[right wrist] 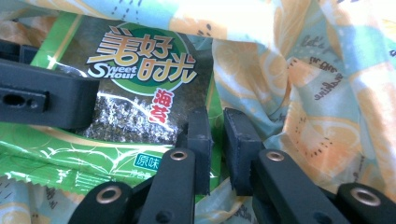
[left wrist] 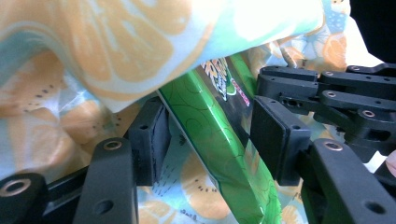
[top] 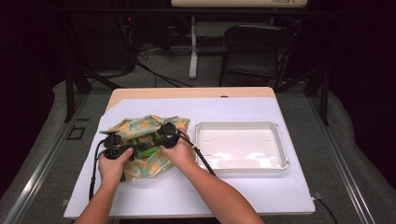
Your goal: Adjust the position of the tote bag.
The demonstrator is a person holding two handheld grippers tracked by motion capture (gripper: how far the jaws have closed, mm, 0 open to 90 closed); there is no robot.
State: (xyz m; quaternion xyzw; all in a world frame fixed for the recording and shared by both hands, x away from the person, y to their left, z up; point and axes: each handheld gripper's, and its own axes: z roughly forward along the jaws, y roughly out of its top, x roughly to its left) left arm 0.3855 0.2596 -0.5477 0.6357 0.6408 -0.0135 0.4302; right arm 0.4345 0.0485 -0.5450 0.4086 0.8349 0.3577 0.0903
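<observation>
High view shows the green snack packet [top: 142, 144] lying in the orange-print cloth bag [top: 149, 126], the white tray [top: 241, 164] beside it bare (work looks barely begun). The left gripper [left wrist: 210, 135] stands open astride the packet's edge without pressing, while the right gripper [right wrist: 215, 140] is nearly closed, seemingly pinching cloth at the packet's edge.

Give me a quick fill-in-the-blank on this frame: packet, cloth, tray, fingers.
The snack packet is mostly ____ in colour.
The packet lies on a cloth printed with ____ slices.
The white tray sits to the ____ of the cloth in the high view.
The packet's edge passes between the left gripper's ____.

Missing words: green; orange; right; fingers
</observation>
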